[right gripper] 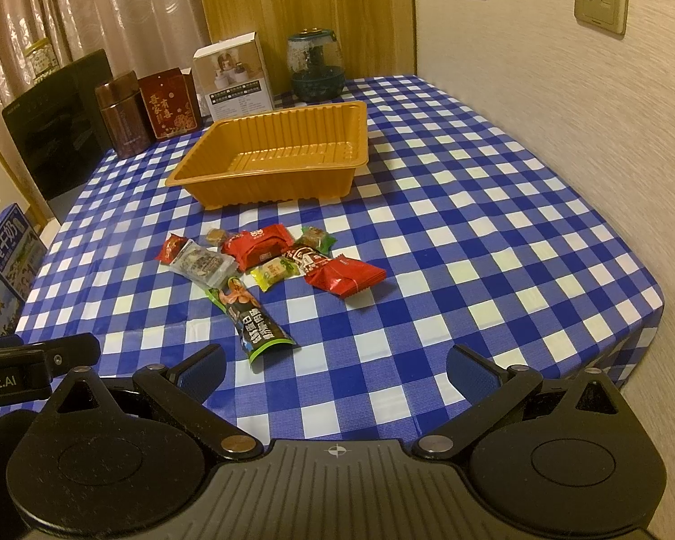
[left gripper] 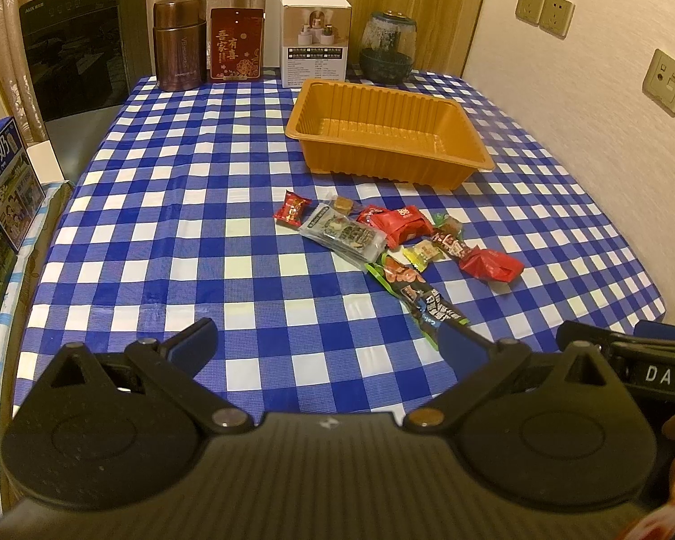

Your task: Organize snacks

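Both tools hover low over the near edge of the checked surface, side by side. The left hand-held gripper has its fingers spread wide with nothing between them; the right hand-held gripper is likewise spread and empty. Ahead of the left one, slightly to its right, lies the pile of snacks. A long green-and-black packet reaches closest, its end just ahead of the right tool's left finger. Beyond the pile sits the orange tray, upright and holding nothing. Past it, along the far edge, stand a brown canister, a red box, a white carton and a glass jar.
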A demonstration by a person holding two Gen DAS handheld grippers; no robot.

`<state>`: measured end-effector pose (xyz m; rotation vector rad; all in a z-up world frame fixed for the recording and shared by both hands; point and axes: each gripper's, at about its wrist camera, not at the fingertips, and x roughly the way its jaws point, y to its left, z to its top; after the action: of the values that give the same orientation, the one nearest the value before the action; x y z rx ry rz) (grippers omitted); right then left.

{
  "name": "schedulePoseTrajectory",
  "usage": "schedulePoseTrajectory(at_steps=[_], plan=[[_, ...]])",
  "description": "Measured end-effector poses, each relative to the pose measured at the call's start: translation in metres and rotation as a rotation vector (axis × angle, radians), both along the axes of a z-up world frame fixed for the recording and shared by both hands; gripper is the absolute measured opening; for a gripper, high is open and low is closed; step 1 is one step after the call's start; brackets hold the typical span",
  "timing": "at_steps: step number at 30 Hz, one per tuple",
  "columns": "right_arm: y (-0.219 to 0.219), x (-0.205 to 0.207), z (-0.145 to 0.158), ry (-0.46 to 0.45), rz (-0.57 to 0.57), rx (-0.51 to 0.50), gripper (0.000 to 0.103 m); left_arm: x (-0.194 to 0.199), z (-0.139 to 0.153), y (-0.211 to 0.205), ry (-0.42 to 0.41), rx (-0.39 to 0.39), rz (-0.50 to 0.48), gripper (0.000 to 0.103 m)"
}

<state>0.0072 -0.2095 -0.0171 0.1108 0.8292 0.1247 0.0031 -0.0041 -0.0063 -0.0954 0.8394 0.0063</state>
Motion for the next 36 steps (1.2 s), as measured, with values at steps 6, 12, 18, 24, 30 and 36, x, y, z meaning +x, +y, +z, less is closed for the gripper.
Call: schedulePoseTrajectory(at_steps=[6,12,18,24,30,36], plan=[[-0.006,0.0,0.002,-0.006,-0.032,0.022,0.103,0.002,0.005,-0.003,-0.002,-0.008,-0.024,0.103],[-0.016,0.016,0.001,-0.017,-0.017,0.026,0.103,0.021,0.011,0.005,-0.014,-0.05,-0.043,0.103],[-0.026,0.044,-0.017,-0.013,0.03,0.019,0.103,0.049,0.0,-0.006,-0.028,-0.06,-0.028,0.103],[-0.035,0.074,-0.035,-0.036,0.12,0.001,0.103,0.072,-0.032,-0.022,-0.002,-0.083,-0.009,0.103],[-0.038,0.102,-0.052,-0.05,0.245,-0.024,0.086,0.085,-0.059,-0.035,0.0,-0.095,-0.007,0.103],[-0.034,0.124,-0.067,-0.032,0.346,-0.049,0.083,0.092,-0.079,-0.037,0.016,-0.135,0.017,0.103]])
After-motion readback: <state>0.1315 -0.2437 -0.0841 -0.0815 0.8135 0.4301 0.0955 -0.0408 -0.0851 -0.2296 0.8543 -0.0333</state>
